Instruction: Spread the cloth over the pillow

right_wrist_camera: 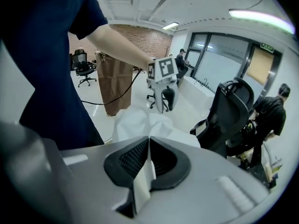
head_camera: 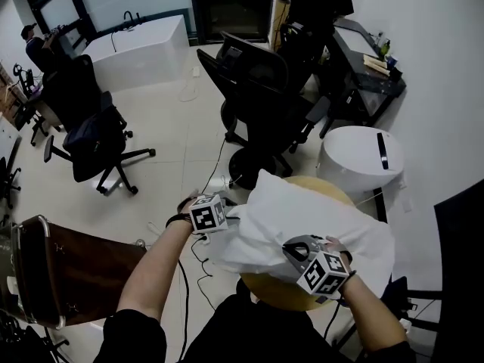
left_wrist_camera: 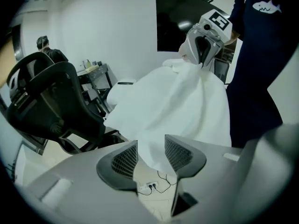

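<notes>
Light: bright, even; ceiling strip (right_wrist_camera: 261, 15) glows at 1 o'clock, right gripper view.
Glare: white cloth (left_wrist_camera: 173, 106) near washed out.
Edges: fisheye bend, dark vignette in gripper views.
Blur: close foreground soft.

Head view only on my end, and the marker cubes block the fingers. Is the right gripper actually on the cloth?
Observer: Yes. The right gripper view shows the right gripper with its fingers shut on a fold of the white cloth.
Operator: Left one?
Observer: The left gripper is open. Its own view shows the fingers apart. A corner of the cloth shows in the gap, not pinched.
</notes>
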Action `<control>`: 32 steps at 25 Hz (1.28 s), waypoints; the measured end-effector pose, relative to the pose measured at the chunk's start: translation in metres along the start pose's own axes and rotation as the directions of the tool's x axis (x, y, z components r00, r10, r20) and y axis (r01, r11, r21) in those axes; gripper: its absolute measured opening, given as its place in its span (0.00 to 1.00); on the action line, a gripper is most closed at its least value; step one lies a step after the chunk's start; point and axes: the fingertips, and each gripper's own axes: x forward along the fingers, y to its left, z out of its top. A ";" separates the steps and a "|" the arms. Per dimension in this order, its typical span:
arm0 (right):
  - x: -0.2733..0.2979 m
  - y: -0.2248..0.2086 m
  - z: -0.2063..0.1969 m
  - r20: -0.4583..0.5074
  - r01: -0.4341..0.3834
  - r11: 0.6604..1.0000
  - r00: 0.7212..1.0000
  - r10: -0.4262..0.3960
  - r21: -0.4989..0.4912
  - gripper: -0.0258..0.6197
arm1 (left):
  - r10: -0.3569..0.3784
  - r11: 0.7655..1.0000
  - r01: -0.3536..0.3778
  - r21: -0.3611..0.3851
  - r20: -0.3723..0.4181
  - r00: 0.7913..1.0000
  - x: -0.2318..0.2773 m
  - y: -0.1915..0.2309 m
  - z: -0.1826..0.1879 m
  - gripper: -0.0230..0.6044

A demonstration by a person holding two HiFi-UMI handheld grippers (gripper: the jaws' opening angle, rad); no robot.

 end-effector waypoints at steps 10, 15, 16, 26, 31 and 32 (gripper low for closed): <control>-0.002 0.000 -0.007 0.077 -0.031 0.999 0.997 0.028 0.037 0.06 | -0.109 0.992 0.117 0.056 -0.126 0.986 0.051 -0.004 0.000 0.22; 0.001 -0.006 -0.010 0.084 -0.036 0.996 0.996 0.029 0.079 0.06 | -0.102 0.986 0.116 0.117 -0.125 0.987 0.058 -0.004 -0.002 0.04; 0.001 -0.008 -0.009 0.079 -0.031 0.996 0.997 0.025 0.082 0.06 | -0.088 0.984 0.105 0.144 -0.120 0.989 0.055 -0.002 -0.003 0.04; -0.011 -0.084 -0.023 0.002 0.169 0.959 0.985 -0.174 0.226 0.06 | 0.164 0.947 -0.157 0.281 0.000 0.987 0.005 0.073 0.023 0.04; -0.004 -0.140 -0.030 -0.067 0.251 0.939 0.968 -0.242 0.236 0.06 | 0.246 0.928 -0.239 0.285 0.013 0.969 0.003 0.128 0.036 0.04; -0.001 -0.151 -0.032 -0.078 0.259 0.936 0.966 -0.247 0.240 0.06 | 0.254 0.927 -0.247 0.282 0.012 0.967 0.005 0.138 0.037 0.04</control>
